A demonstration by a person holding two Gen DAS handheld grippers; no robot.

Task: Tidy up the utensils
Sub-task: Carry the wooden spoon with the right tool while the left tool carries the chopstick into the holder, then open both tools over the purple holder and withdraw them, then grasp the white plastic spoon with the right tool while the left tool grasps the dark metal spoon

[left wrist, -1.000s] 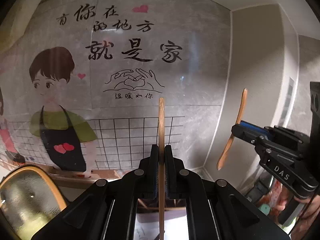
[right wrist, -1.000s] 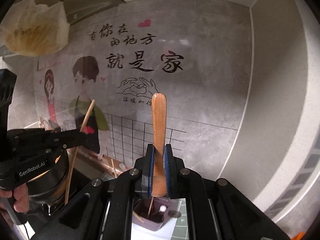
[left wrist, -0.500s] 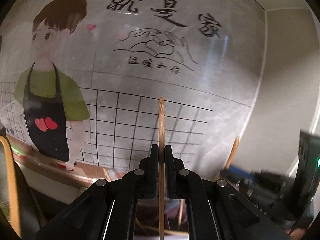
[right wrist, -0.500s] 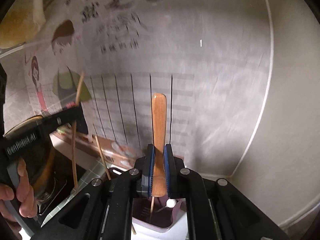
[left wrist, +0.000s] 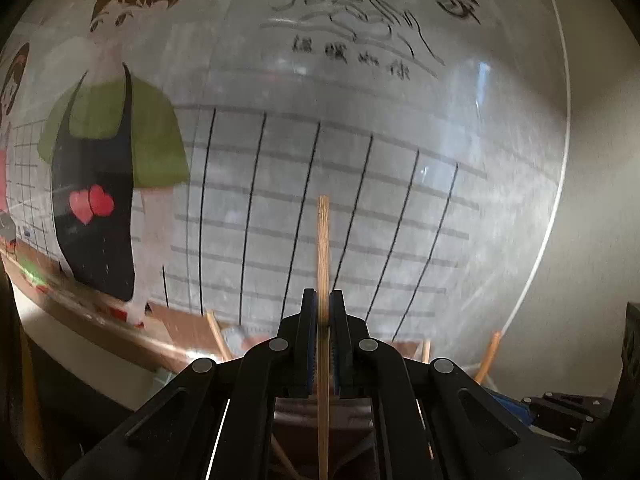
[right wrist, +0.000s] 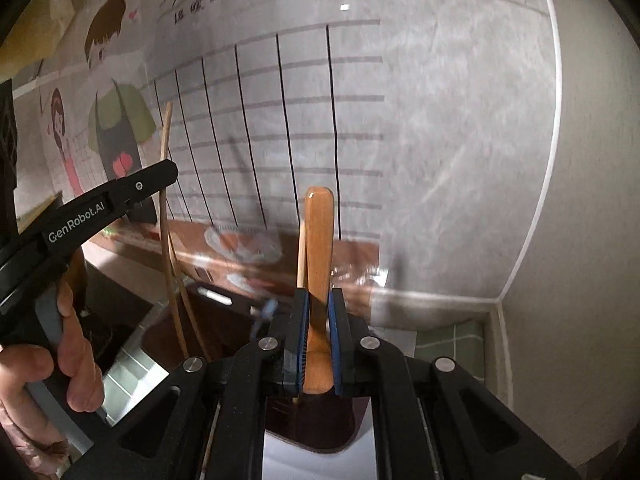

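Right gripper pinching wooden spoon handle, left hand visible

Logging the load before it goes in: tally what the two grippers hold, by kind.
Chopstick: 1, in the left gripper
Wide wooden utensil: 1, in the right gripper
Total: 2

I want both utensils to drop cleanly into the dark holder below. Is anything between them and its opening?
Nothing solid blocks either path. The right tool holds the wooden spatula above the dark utensil holder; the left tool holds a chopstick over it too. Chopsticks already standing inside crowd the holder's left side only.
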